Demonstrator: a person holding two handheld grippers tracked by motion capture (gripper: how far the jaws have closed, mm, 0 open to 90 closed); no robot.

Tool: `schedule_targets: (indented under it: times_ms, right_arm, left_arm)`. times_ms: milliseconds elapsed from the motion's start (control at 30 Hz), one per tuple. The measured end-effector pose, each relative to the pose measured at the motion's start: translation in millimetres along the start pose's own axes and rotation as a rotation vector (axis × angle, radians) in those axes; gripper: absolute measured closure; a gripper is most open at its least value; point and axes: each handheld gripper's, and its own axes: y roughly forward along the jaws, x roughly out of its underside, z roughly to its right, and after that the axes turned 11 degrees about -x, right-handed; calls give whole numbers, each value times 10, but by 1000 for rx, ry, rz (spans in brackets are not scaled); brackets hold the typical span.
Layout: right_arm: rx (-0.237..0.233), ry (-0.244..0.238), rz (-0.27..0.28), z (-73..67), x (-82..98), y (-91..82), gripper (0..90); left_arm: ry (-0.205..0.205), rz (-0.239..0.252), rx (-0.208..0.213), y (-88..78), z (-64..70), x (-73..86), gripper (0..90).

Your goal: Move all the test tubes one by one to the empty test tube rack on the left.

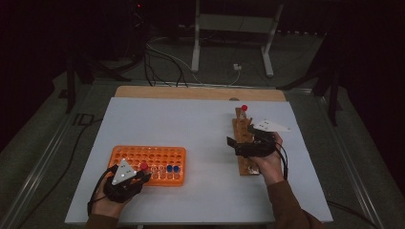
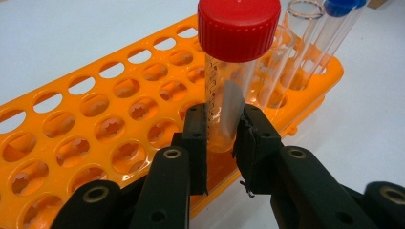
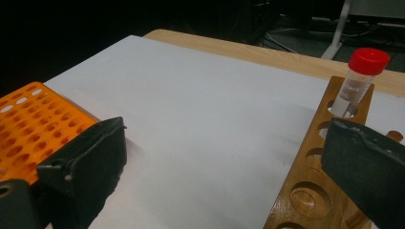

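While both hands sit low at the near side of the table, this is how things look:

Left gripper (image 2: pixel 222 136): its two black jaws are squeezed tight on the red-capped tube (image 2: pixel 229 86), one jaw on each side of the clear body, below the cap.

Red-capped tube: it stands upright between the left jaws, just above the near edge of the orange rack (image 2: pixel 95 119). Its bottom end is hidden behind the jaws, so I cannot tell if it sits in a hole.

Orange rack: it lies under and past the left jaws, full of round holes. In the high view it lies just ahead of the left gripper (image 1: pixel 125 177).

Blue-capped tubes (image 2: pixel 341 19): they stand in the rack past the held tube, off to the right of the jaws, beside an open clear tube (image 2: pixel 305 14).

Right gripper (image 3: pixel 224 157): its jaws are spread wide with nothing between them.

Wooden rack (image 3: pixel 315 176): it lies right by one right jaw, which hangs over it.

Second red-capped tube (image 3: pixel 358 78): it stands in the far hole of the wooden rack, well ahead of the right jaws.

Table (image 1: pixel 191 124): white top under both racks.
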Motion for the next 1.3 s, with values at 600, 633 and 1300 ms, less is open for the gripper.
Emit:
schedule_targets:
  times_ms: [600,633,1300]
  right_arm:
    - [-6,-2,-5,-5,15,24,22]
    - [-4,-2,-5,-4,15,23,22]
    - [21,-13,-4,25,-7,8,22]
  left_arm:
    - [-2,-5,7,-2,5,6,680]
    - [-1,-6,8,-4,7,9,662]
    - [-143,195,18,-247,-160,9,136]
